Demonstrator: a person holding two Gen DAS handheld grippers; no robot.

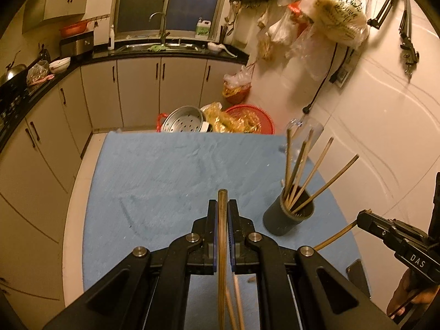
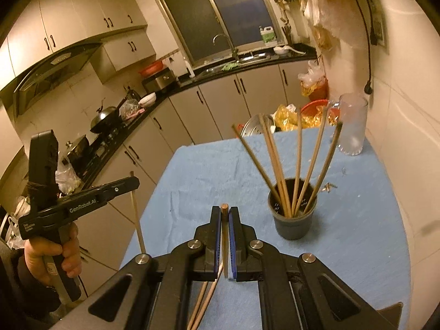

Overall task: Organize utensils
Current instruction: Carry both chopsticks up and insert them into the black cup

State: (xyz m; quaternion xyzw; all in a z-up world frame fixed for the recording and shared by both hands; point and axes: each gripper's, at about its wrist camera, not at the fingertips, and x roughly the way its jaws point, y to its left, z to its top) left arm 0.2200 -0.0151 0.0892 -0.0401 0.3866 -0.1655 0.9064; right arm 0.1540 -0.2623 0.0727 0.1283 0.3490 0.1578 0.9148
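A dark round holder (image 1: 288, 217) stands on the blue cloth (image 1: 170, 170) at the right, with several wooden chopsticks (image 1: 316, 170) leaning out of it. My left gripper (image 1: 222, 203) is shut on a chopstick (image 1: 222, 247) that runs along the fingers, held above the cloth left of the holder. My right gripper (image 2: 225, 210) is shut on another chopstick (image 2: 225, 244), left of the holder (image 2: 293, 218). The right gripper shows at the right edge of the left wrist view (image 1: 360, 220). The left gripper shows in the right wrist view (image 2: 132, 183), beyond the table's left edge.
A clear glass (image 2: 352, 123) stands at the far right corner of the table. Loose chopsticks (image 1: 233, 302) lie below my left fingers. Beyond the far edge sit a metal steamer pot (image 1: 184, 121) and a red basket (image 1: 253, 118). Kitchen cabinets run along the left.
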